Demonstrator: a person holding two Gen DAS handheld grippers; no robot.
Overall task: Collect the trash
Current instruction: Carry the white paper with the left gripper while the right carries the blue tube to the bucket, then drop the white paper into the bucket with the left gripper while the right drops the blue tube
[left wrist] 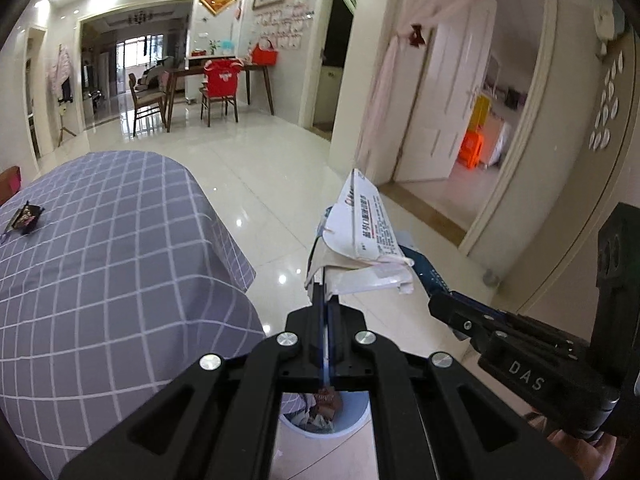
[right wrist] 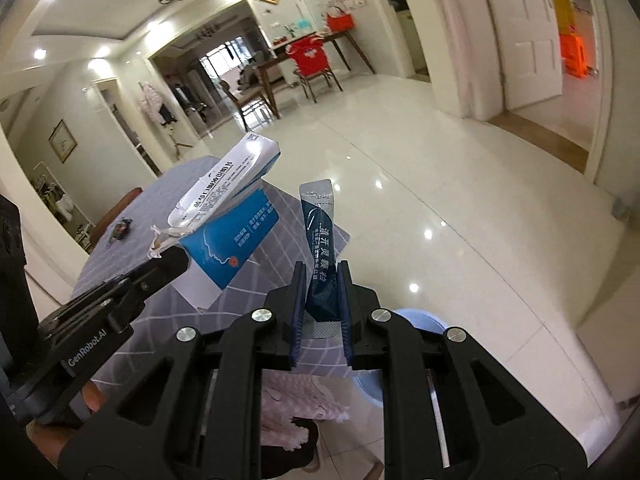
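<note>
My left gripper (left wrist: pixel 326 294) is shut on a torn white and blue medicine box (left wrist: pixel 362 226), held up in the air beyond the table's edge; the box shows in the right wrist view (right wrist: pixel 228 220) too. My right gripper (right wrist: pixel 322 276) is shut on a dark blue sachet (right wrist: pixel 322 248) that stands upright between the fingers. A pale blue trash bin (left wrist: pixel 328 420) with paper scraps inside sits on the floor below the left gripper; its rim shows in the right wrist view (right wrist: pixel 420 320). A small dark wrapper (left wrist: pixel 26 216) lies on the table with the grey checked cloth (left wrist: pixel 100 260).
The right gripper's body (left wrist: pixel 520 344) is close on the right of the left one. Glossy white tile floor (left wrist: pixel 260 168) stretches ahead. A dining table with chairs (left wrist: pixel 216 84) stands far back. An open white door (left wrist: pixel 436 92) is on the right.
</note>
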